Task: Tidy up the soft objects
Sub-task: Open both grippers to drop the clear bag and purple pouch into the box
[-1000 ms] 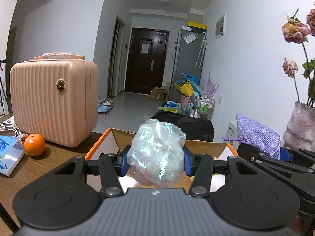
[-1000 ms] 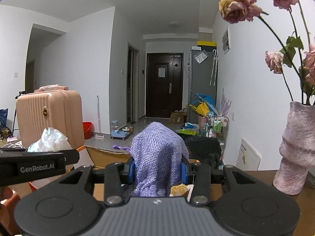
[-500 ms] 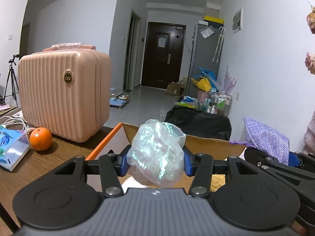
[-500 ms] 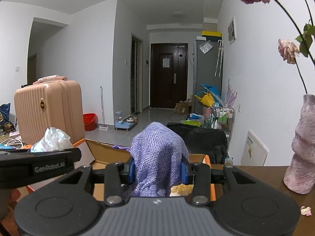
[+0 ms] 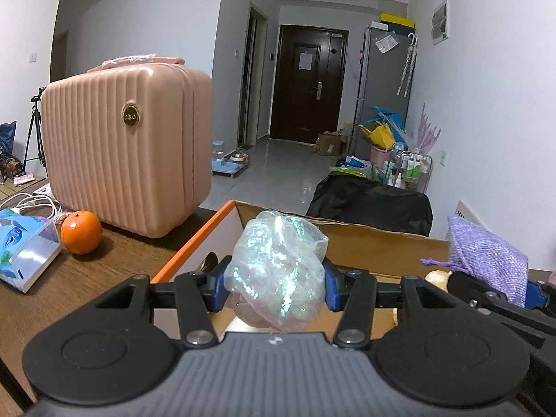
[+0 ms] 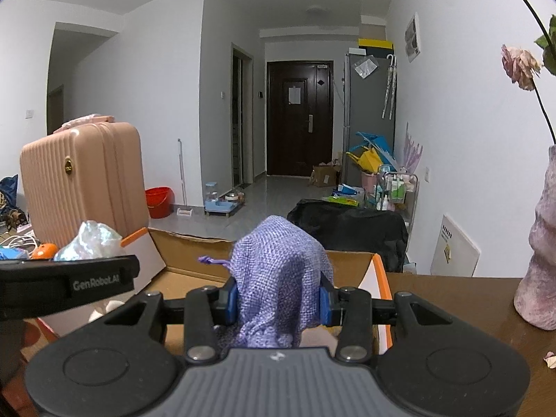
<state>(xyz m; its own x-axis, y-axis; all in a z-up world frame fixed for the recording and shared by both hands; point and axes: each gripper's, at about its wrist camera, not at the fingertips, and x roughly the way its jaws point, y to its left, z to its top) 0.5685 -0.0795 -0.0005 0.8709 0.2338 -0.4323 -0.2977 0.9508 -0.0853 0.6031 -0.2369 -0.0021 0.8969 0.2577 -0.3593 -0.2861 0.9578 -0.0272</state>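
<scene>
My left gripper is shut on a crumpled iridescent plastic bag, held above an open cardboard box with orange-edged flaps. My right gripper is shut on a purple woven drawstring pouch, over the same box. In the left wrist view the pouch and the right gripper show at the right edge. In the right wrist view the plastic bag and the left gripper's black body show at the left. A yellowish soft item lies inside the box.
A pink ribbed suitcase stands on the wooden table left of the box, with an orange, a tissue pack and white cables beside it. A pink vase with dried roses stands right. Beyond lies a cluttered hallway.
Both grippers have moved forward and dipped toward the box with their loads; the box looks nearer and lower in view. The grips have not changed.
</scene>
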